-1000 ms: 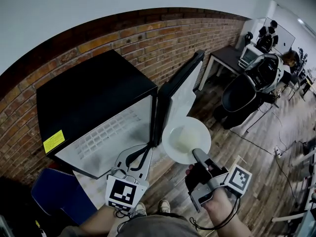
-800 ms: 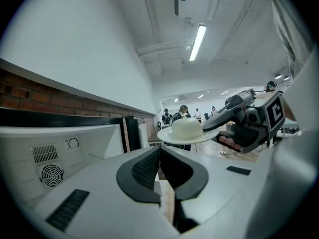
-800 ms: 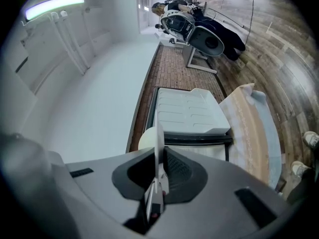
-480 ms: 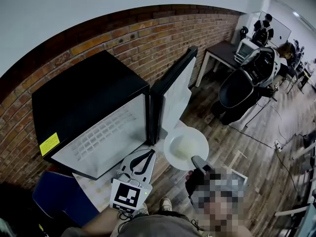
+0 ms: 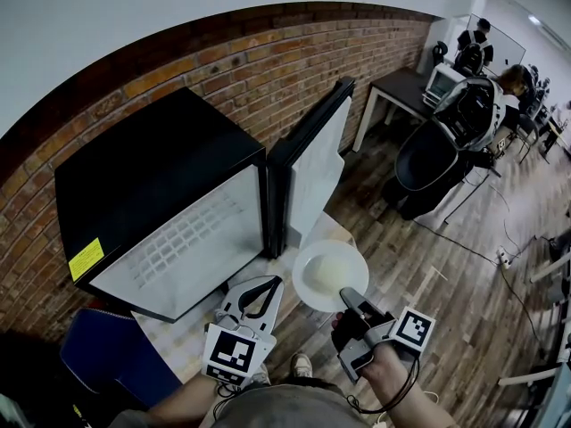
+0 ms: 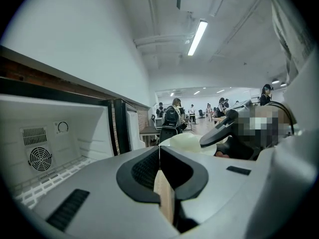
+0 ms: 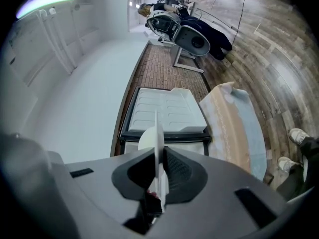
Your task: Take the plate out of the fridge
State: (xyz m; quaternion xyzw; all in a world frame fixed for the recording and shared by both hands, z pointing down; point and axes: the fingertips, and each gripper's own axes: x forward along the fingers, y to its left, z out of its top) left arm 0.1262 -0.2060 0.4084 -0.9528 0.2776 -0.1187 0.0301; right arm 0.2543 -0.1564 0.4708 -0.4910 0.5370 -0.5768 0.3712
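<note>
In the head view, the white plate (image 5: 328,275) hangs in the air in front of the black fridge (image 5: 152,185), just below its open door (image 5: 312,168). My right gripper (image 5: 346,296) is shut on the plate's near rim. In the right gripper view the plate (image 7: 156,133) stands edge-on between the jaws of the right gripper (image 7: 158,156), with the fridge door (image 7: 167,111) beyond it. My left gripper (image 5: 266,285) hovers left of the plate, shut on nothing. Its own view shows the left gripper (image 6: 159,151) with its tips together, the plate (image 6: 182,142) beyond, and the white fridge interior (image 6: 55,143) at left.
A brick wall (image 5: 268,69) runs behind the fridge. A pale mat (image 5: 183,333) lies on the wooden floor in front of it, with a blue object (image 5: 107,350) at lower left. A dark table (image 5: 406,101) with a monitor and a black chair (image 5: 433,163) stand at right.
The plate and my right gripper have drawn back from the fridge door toward me. The left gripper has also pulled back a little, still shut.
</note>
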